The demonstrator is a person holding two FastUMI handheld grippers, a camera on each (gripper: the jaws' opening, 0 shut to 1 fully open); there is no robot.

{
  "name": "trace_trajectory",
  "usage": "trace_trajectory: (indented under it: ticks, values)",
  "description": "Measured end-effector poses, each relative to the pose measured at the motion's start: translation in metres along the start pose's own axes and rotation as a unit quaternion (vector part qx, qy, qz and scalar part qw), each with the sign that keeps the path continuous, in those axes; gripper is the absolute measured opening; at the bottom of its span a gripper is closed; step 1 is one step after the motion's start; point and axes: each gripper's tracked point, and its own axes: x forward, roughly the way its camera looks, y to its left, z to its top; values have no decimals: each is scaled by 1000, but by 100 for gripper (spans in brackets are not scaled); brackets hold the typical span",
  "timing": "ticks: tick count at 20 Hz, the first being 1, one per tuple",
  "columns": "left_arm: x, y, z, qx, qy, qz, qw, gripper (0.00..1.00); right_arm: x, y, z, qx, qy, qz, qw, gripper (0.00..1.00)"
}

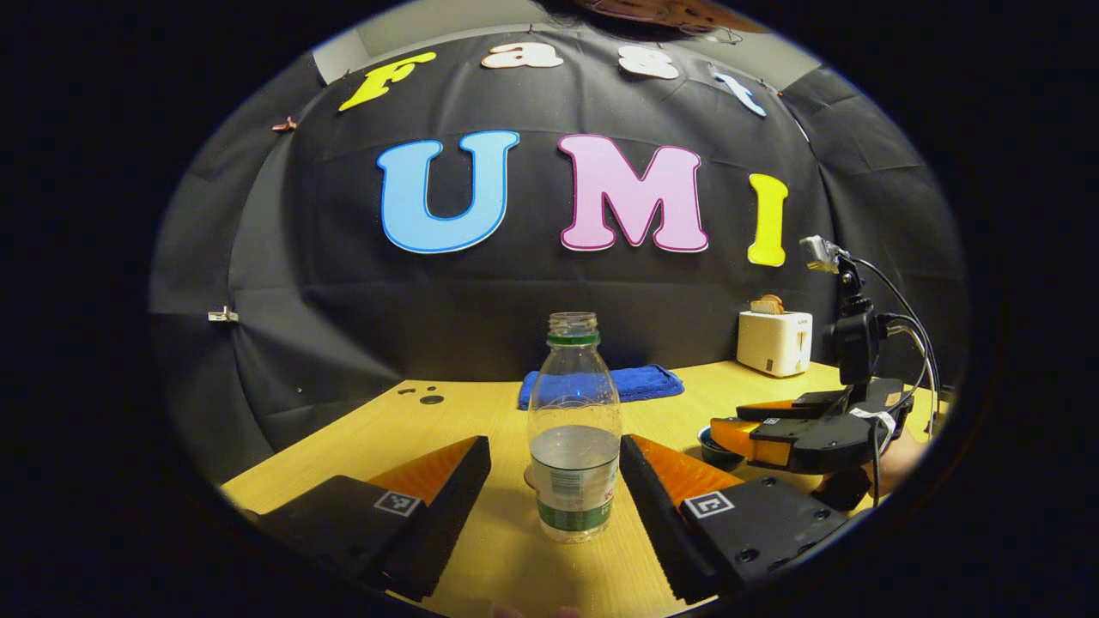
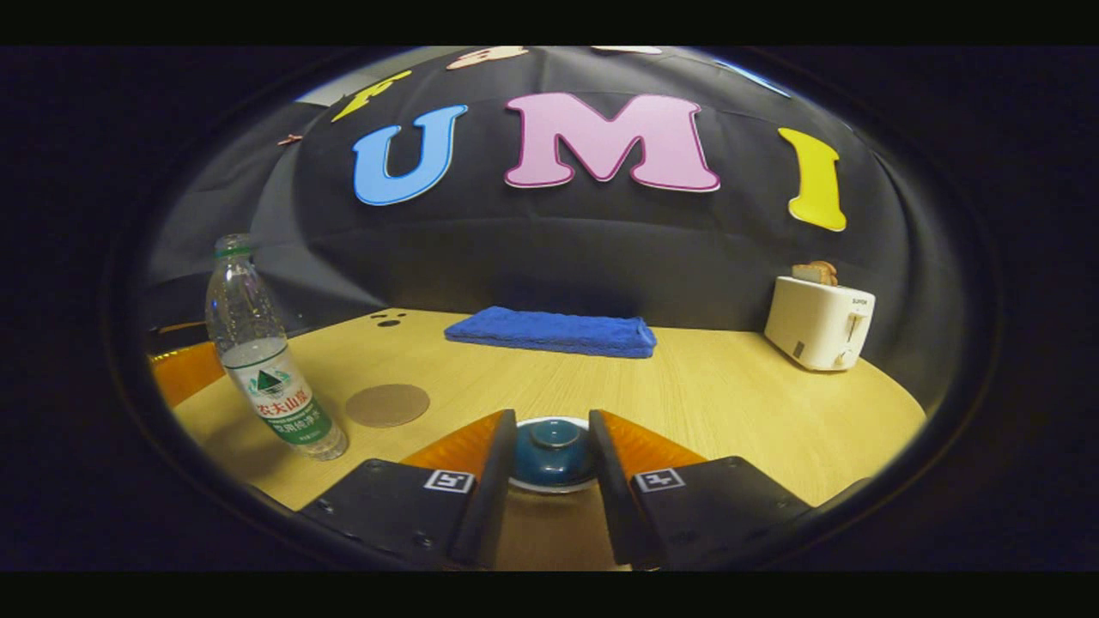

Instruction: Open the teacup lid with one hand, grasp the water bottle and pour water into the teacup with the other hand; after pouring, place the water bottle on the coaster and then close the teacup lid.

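1. Left tool [image 1: 555, 459] was spread wide, one finger on each side of the water bottle [image 1: 573, 429]; small gaps showed on both sides, so it gripped nothing.
2. Water bottle stood upright on the bench [image 1: 481, 412], cap off, clear plastic, water about a third up, green-and-white label on the lower part.
3. In the right gripper view the same bottle [image 2: 262, 352] stood at far left on the bench [image 2: 730, 403], upright, with a finger of the left tool just behind it at the edge.
4. Right tool [image 2: 552, 459] sat low over the teacup, fingers flanking the teacup lid [image 2: 554, 446]; the lid was dark blue with a round knob and was still seated on the cup's pale rim.
5. Could not tell if the fingers pressed on the lid: they looked close on both sides, but contact was unclear.
6. In the left gripper view the right tool [image 1: 730, 429] hung at right with a hand beneath it, cables trailing off the rig; the teacup [image 1: 717, 446] was partly hidden under its fingers.
7. Coaster [image 2: 387, 404], a round brown disc, lay flat on the bench just right of the bottle, bare, not touching it.
8. Folded blue towel [image 2: 554, 332] lay at the back of the bench near the wall.
9. White toaster [image 2: 818, 322] stood at back right with bread in a slot, well apart from the cup.
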Motion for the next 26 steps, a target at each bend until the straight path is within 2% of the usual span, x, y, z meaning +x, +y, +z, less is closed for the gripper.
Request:
trace_trajectory:
  ticks: [1,2,3,7,8,9,10,11,12,13,14,17,18,21,25,26]
  values:
    - [1,-1,0,0,0,0,1000,95,1,-1,1,-1,-1,1,1000,45]
    - [2,-1,-2,-1,2,0,1000,95,1,-3,3,2,-3,0,1000,43]
    - [5,-2,-2,-2,2,0,1000,95,0,-2,2,7,0,4,1000,36]
    - [9,-4,-2,-6,3,2,1000,95,-3,-5,11,1,-15,4,1000,36]
    - [10,-5,-3,-6,3,2,1000,95,-4,-7,13,3,-18,2,1000,26]
    - [10,-5,-3,-7,3,3,1000,95,-5,-7,15,7,-19,2,1000,36]
    - [12,-6,-4,-7,4,3,1000,95,-5,-9,17,8,-20,2,1000,31]
    - [13,-7,-6,-6,6,2,1000,95,-7,-11,19,8,-23,0,1000,36]
    - [15,-8,-8,-4,9,1,1000,95,-8,-13,22,7,-27,0,1000,31]
    - [18,-9,-11,-3,13,-1,1000,95,-11,-15,26,5,-32,-2,999,36]
    - [19,-11,-16,-5,18,-2,1000,95,-16,-18,30,5,-36,-3,999,31]
    - [27,-12,-28,-9,30,0,1000,95,-32,-29,45,3,-52,-7,999,31]
    - [29,-11,-32,-11,32,3,999,95,-37,-32,48,0,-55,-8,998,36]
    - [36,-13,-45,-12,41,6,999,98,-52,-43,56,-7,-63,-12,998,31]
    - [39,-11,-56,-27,54,13,998,94,-59,-56,59,1,-65,-14,998,30]
    - [41,-9,-53,-27,55,15,998,86,-60,-62,56,3,-63,-19,998,26]
